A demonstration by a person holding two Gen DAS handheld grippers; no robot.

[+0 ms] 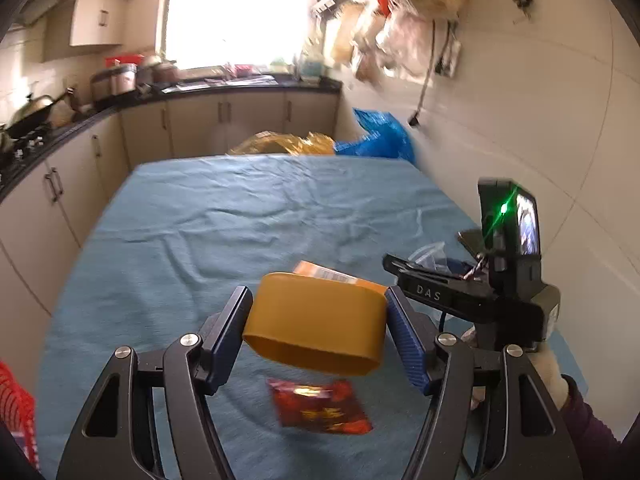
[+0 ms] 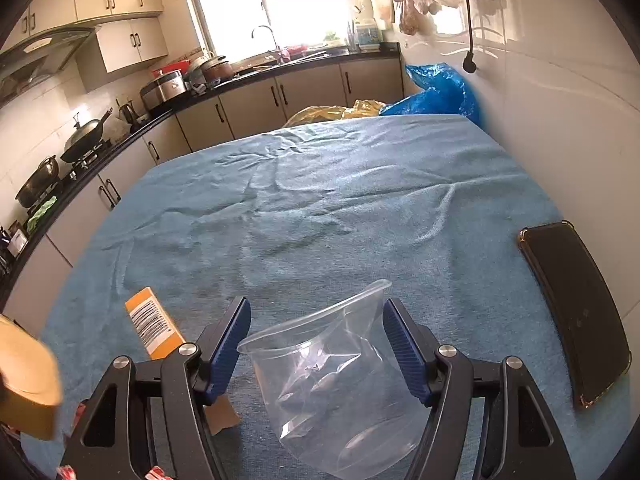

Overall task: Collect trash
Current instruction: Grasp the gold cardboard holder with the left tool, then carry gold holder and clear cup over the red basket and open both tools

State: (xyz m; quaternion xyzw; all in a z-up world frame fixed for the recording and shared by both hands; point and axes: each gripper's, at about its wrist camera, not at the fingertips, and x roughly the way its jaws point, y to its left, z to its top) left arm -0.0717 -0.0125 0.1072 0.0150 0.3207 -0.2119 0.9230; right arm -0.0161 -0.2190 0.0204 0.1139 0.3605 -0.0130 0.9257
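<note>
1. Our left gripper (image 1: 318,316) is closed on a yellow cup (image 1: 316,322), lifted clear of the surface (image 1: 248,216). The cup lies on its side between the pads, its long axis across the jaws and its open mouth toward the camera.
2. Our right gripper (image 2: 316,344) straddles a clear plastic cup (image 2: 336,384); the pads seem to touch its sides, though its transparency makes the contact hard to judge. The cup is tilted, rim up and away from us.
3. Below the left gripper lies a red snack wrapper (image 1: 320,406); just beyond the yellow cup sits an orange box (image 1: 332,276).
4. We judge collection midway: two cups in hand, wrapper and box remaining.
</note>
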